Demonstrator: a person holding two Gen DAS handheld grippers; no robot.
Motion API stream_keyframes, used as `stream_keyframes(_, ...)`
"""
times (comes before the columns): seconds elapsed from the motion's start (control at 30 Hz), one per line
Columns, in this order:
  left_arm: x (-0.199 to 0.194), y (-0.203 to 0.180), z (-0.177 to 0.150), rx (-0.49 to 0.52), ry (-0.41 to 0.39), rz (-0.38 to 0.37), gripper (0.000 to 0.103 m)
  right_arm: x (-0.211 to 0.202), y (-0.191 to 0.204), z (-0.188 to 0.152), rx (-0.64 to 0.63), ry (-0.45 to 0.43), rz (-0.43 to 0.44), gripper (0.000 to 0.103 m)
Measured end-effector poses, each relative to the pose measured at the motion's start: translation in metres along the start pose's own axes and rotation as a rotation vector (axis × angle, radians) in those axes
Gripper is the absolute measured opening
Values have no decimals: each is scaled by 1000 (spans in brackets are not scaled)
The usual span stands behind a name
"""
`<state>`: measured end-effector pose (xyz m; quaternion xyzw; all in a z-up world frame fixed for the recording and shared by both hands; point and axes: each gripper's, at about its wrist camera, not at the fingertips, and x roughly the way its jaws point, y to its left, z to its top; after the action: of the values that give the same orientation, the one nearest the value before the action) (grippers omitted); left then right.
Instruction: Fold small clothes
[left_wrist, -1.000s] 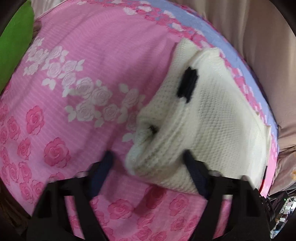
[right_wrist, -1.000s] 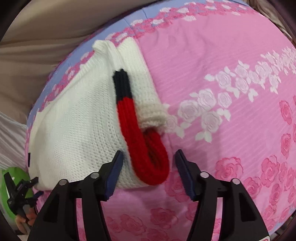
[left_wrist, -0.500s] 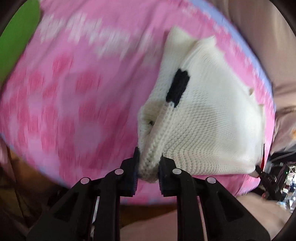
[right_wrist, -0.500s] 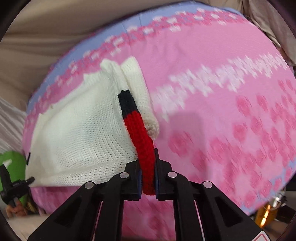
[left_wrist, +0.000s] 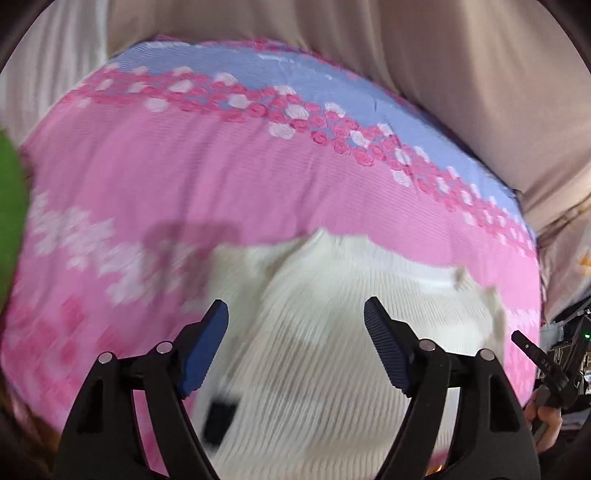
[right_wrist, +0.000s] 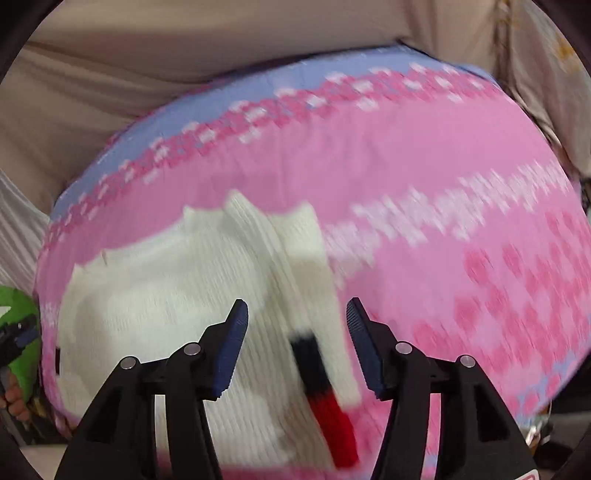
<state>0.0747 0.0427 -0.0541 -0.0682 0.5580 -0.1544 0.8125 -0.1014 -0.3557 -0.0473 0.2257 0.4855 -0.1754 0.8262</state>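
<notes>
Both claws, left claw (left_wrist: 295, 314) and right claw (right_wrist: 297, 312), wide open, empty, above white sweater (right_wrist: 166, 295) lying on pink sheet (right_wrist: 406, 177). Risk: red cuff (right_wrist: 334, 421) near sweater's right edge may slip out, undoing fold.

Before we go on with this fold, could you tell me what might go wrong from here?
Both views are motion-blurred. The left gripper and right gripper are both open above the white knit sweater, so nothing pins it and the fold may relax. The red and black band lies near the sheet's near edge and could slip. The soft pink floral sheet might bunch if a finger drags on it.
</notes>
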Motion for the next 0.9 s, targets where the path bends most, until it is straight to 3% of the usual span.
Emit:
stream_keyframes(0.03, 18, -3, 4, -3, 20, 24, 71, 13, 12, 7, -12, -2, 2, 55)
stream_keyframes(0.1, 44, -5, 8, -8, 69, 46, 42, 39, 21, 23, -29, 16, 11, 55)
stream_keyframes(0.13, 53, -3, 12, -12, 98, 51, 12, 55, 25, 29, -34, 28, 0, 55)
stream_keyframes(0.17, 52, 0, 12, -29, 105, 52, 8, 68, 27, 33, -38, 42, -12, 50)
stream_keyframes(0.2, 49, -1, 16, -45, 93, 37, 8, 73, 28, 33, -39, 51, -13, 14)
stream_keyframes(0.23, 37, 2, 17, -55, 61, 19, 7, 76, 28, 35, -34, 62, -3, 7)
stream_keyframes(0.3, 25, 6, 19, -46, 28, 53, 7, 54, 29, 38, 12, 8, 50, 7)
stream_keyframes(0.4, 39, 18, 19, -54, 63, 78, 7, 23, 20, 44, 31, -83, 73, 6)
stream_keyframes(0.53, 50, 24, 20, -66, 80, 97, 8, 70, -9, 45, 98, 29, 29, 6)
stream_keyframes(0.6, 54, 22, 19, -55, 82, 113, 8, 64, -10, 43, 131, 2, 48, 6)
stream_keyframes(0.63, 59, 22, 20, -41, 81, 125, 8, 62, -5, 43, 113, -19, 40, 6)
stream_keyframes(0.73, 62, 13, 22, 5, 74, 153, 11, 87, 3, 41, 38, 38, -25, 6)
stream_keyframes(0.83, 42, 6, 16, 43, 50, 160, 16, 74, 9, 46, 40, 47, -12, 9)
stream_keyframes(0.9, 20, 1, 8, 68, 4, 190, 22, 51, 14, 43, 28, 2, -9, 12)
